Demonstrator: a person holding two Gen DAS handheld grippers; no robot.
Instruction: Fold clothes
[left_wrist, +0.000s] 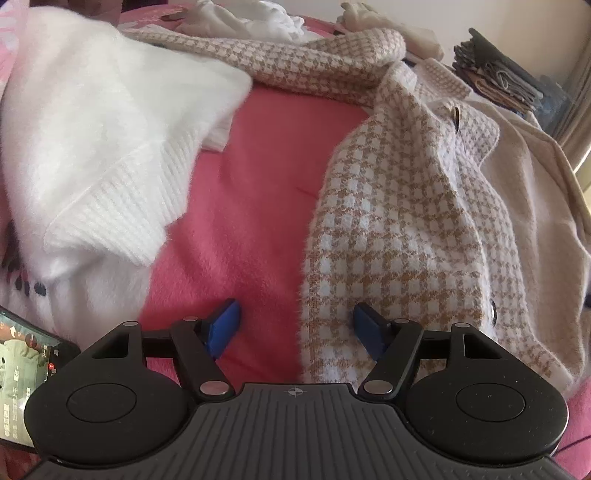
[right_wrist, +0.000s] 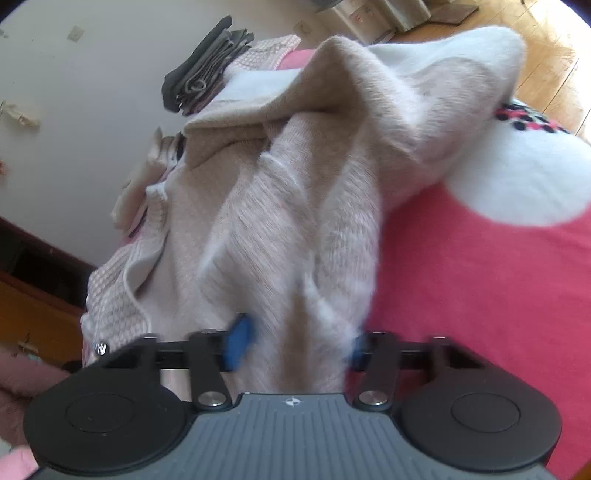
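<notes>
A brown-and-white houndstooth cardigan (left_wrist: 406, 221) lies spread over the right of a pink blanket (left_wrist: 258, 184). My left gripper (left_wrist: 295, 328) hovers open over the cardigan's left edge, its right pad above the knit and its left pad above bare blanket, clamping nothing. A fluffy white sweater (left_wrist: 110, 129) lies to the left. In the right wrist view a beige fuzzy sweater (right_wrist: 295, 203) runs up from between the jaws of my right gripper (right_wrist: 299, 347). The picture is blurred; the blue pads (right_wrist: 238, 341) stand apart with the knit filling the gap.
A phone (left_wrist: 22, 369) lies at the lower left by the left gripper. A stack of dark folded clothes (right_wrist: 207, 77) sits at the bed's far edge near the wall. A white garment with dark dots (right_wrist: 517, 177) lies to the right on the pink blanket (right_wrist: 480, 277).
</notes>
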